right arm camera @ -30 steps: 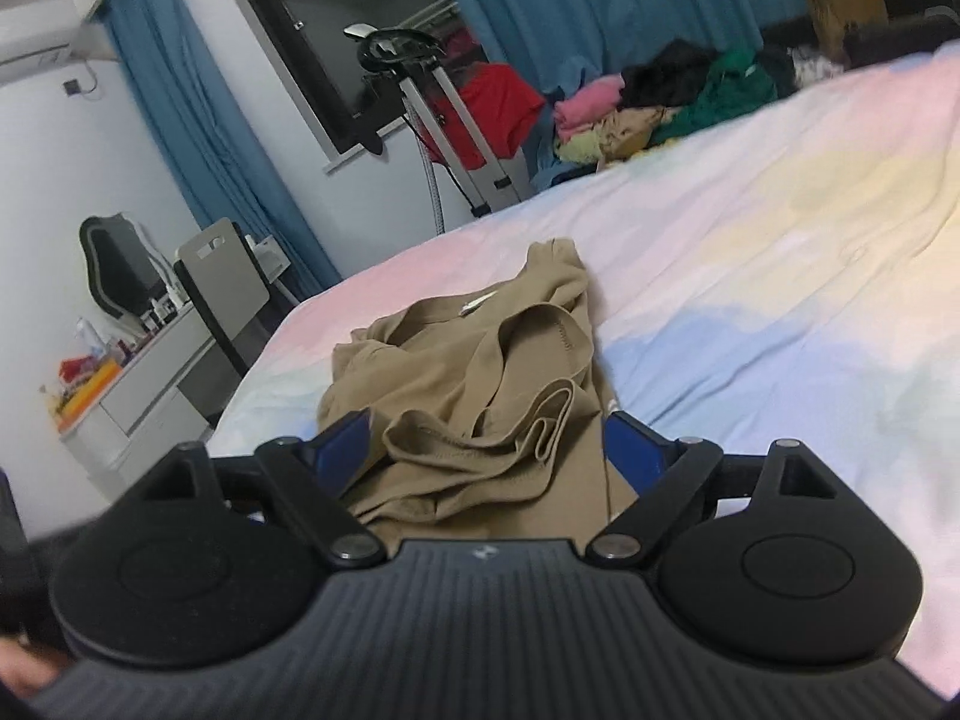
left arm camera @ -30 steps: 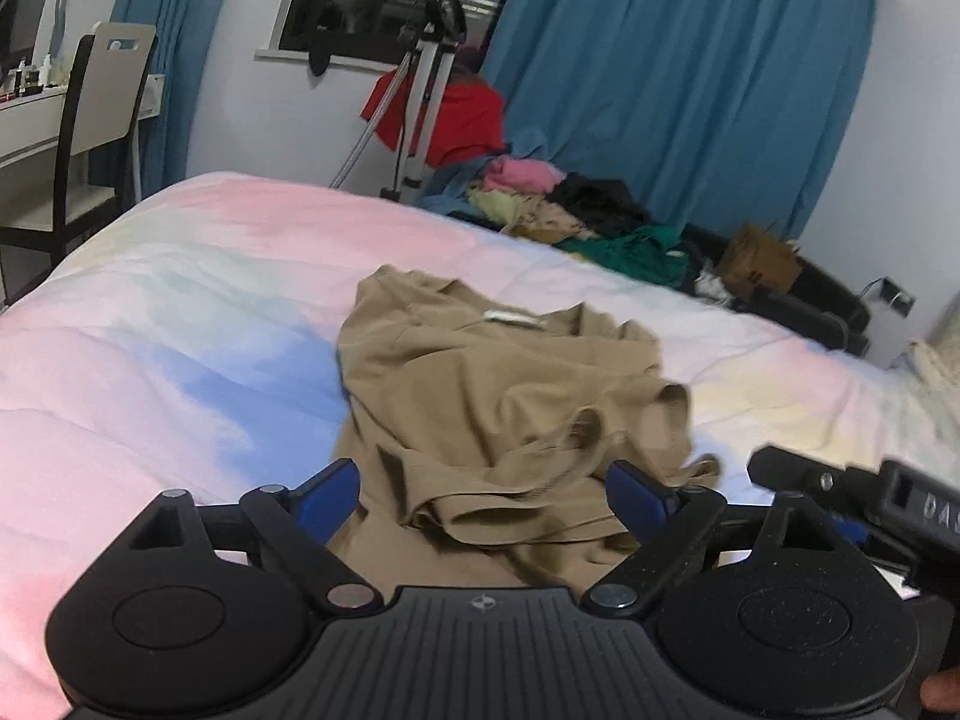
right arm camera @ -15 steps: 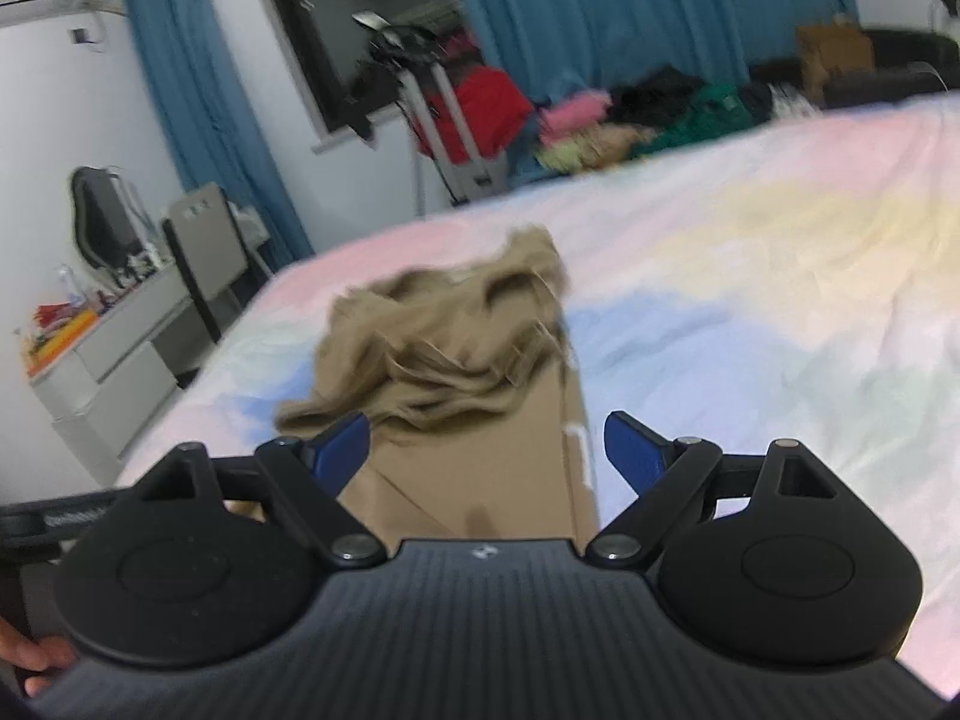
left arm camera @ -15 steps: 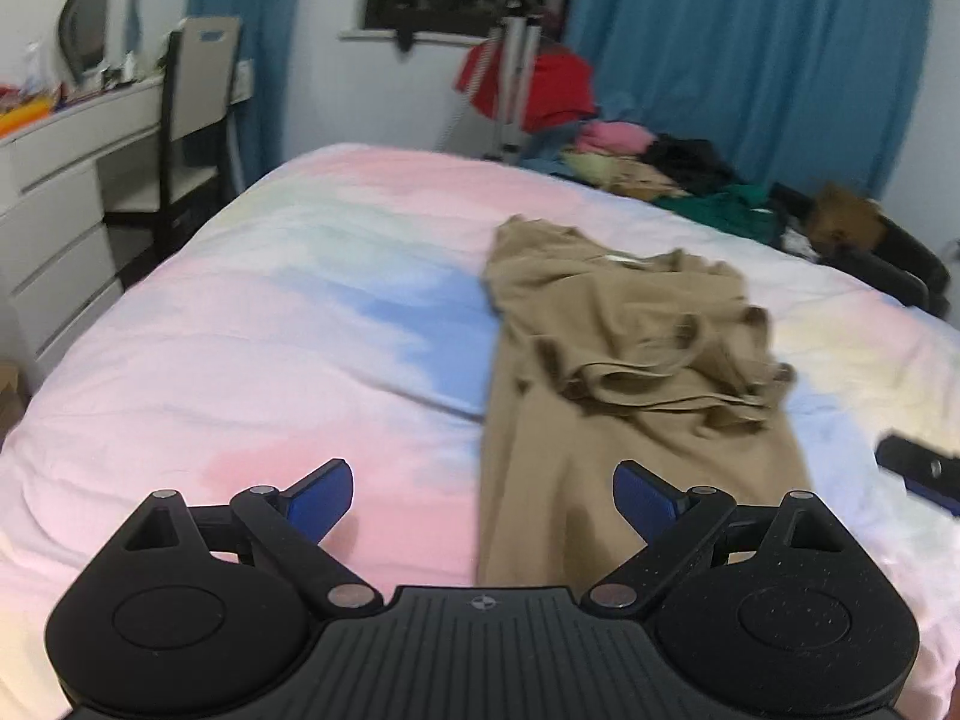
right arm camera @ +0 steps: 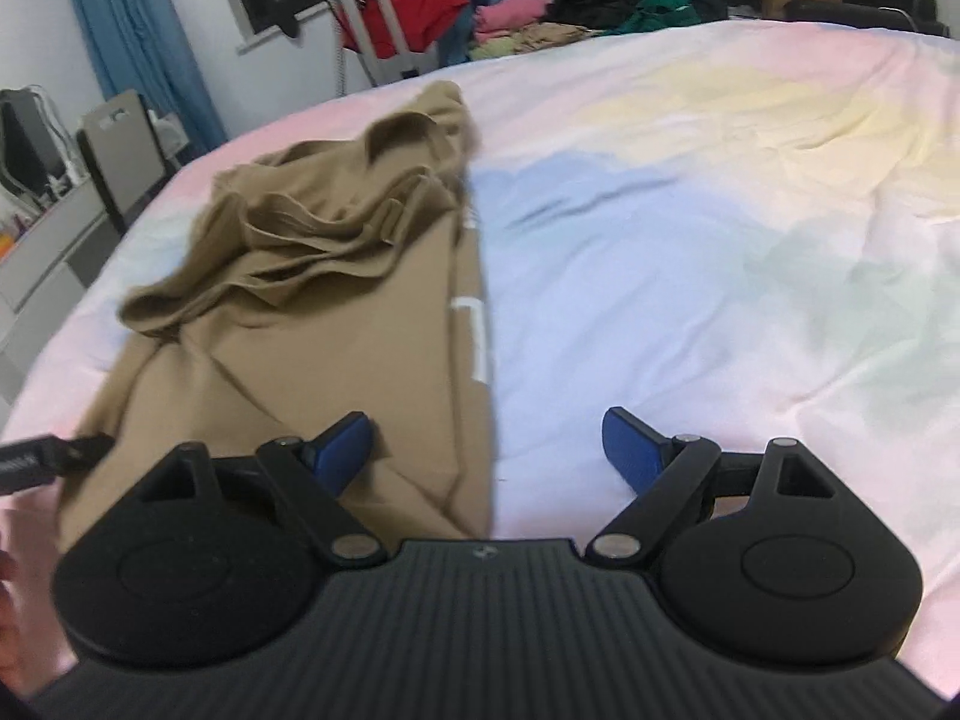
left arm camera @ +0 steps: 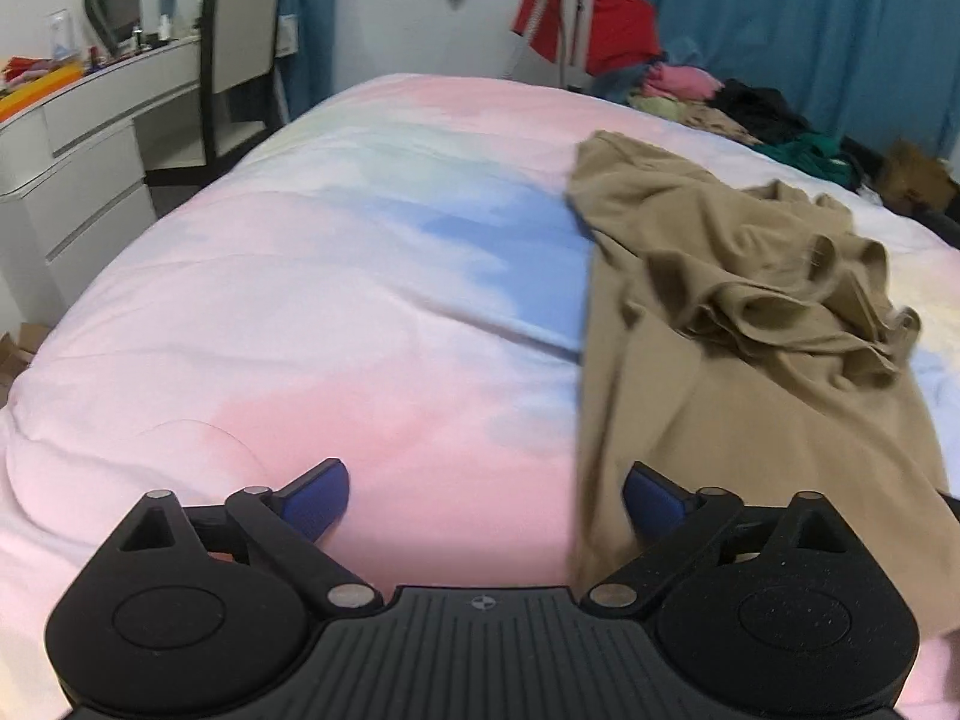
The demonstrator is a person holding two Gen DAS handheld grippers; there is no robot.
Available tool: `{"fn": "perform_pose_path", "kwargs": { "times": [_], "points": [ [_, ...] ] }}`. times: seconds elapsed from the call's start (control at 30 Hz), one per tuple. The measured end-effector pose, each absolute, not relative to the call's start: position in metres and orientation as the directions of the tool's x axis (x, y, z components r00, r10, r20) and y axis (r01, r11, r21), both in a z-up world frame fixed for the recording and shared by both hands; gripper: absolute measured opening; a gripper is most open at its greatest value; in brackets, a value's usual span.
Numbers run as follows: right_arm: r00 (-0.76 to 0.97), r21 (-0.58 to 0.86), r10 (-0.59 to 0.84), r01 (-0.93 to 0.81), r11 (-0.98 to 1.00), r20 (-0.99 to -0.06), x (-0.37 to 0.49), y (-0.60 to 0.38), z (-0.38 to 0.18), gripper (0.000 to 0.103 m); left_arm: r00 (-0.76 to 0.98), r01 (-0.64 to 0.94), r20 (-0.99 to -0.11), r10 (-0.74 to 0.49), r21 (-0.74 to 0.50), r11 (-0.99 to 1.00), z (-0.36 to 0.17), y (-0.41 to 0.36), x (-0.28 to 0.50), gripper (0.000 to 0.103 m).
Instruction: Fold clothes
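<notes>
Shirt [left arm camera: 738,324] crumpled tan, mid-bed [left arm camera: 360,312], near half flat | left gripper [left arm camera: 486,495] jaws wide and opening, straddling shirt's left edge, nothing gripped | right gripper [right arm camera: 486,447] jaws wide, straddling shirt's right edge, nothing gripped

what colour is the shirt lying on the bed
Plain tan, a khaki brown, with no pattern. The shirt shows best in the left wrist view.
</notes>
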State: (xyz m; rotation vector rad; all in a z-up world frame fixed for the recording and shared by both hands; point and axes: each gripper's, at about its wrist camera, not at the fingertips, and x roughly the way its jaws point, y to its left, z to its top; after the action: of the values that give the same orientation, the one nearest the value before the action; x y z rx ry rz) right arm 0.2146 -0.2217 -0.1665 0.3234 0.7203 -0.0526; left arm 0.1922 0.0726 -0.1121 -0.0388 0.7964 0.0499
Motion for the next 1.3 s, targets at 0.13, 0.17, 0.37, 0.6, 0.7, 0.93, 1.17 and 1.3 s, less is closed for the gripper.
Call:
{"fn": "perform_pose_path", "kwargs": {
  "times": [0.13, 0.17, 0.37, 0.6, 0.7, 0.93, 1.17, 1.3],
  "points": [
    [0.754, 0.271, 0.032, 0.196, 0.942, -0.656, 0.212, -0.227, -0.166, 0.086, 0.707, -0.081, -0.706, 0.047, -0.016, 0.997, -0.101, 0.077, 0.186, 0.099],
    [0.754, 0.268, 0.024, 0.204, 0.942, -0.657, 0.211, -0.228, -0.166, 0.086, 0.705, -0.087, -0.708, 0.042, -0.029, 0.996, -0.097, 0.079, 0.183, 0.099],
    [0.753, 0.282, 0.01, 0.235, 0.93, -0.658, 0.207, -0.231, -0.165, 0.086, 0.679, -0.084, -0.715, -0.163, -0.297, 0.951, -0.066, 0.097, 0.157, 0.098],
    [0.753, 0.285, 0.001, 0.248, 0.926, -0.658, 0.207, -0.229, -0.164, 0.086, 0.527, -0.063, -0.662, -0.534, -0.657, 0.752, -0.084, 0.093, 0.14, 0.099],
    [0.752, 0.286, 0.0, 0.25, 0.925, -0.659, 0.207, -0.228, -0.165, 0.086, 0.428, -0.114, -0.638, -0.64, -0.741, 0.661, -0.112, 0.085, 0.146, 0.098],
    [0.749, 0.289, 0.003, 0.253, 0.923, -0.663, 0.208, -0.229, -0.167, 0.086, 0.596, -0.216, -0.526, -0.607, -0.833, 0.51, -0.134, 0.112, 0.159, 0.075],
    [0.755, 0.299, -0.002, 0.262, 0.918, -0.655, 0.205, -0.23, -0.165, 0.086, 0.631, -0.195, -0.463, -0.622, -0.871, 0.451, -0.133, 0.12, 0.152, 0.068],
    [0.778, 0.354, 0.008, 0.276, 0.893, -0.628, 0.198, -0.235, -0.157, 0.086, 0.591, -0.236, -0.54, -0.599, -0.826, 0.511, -0.142, 0.113, 0.147, 0.047]
  ]
}}
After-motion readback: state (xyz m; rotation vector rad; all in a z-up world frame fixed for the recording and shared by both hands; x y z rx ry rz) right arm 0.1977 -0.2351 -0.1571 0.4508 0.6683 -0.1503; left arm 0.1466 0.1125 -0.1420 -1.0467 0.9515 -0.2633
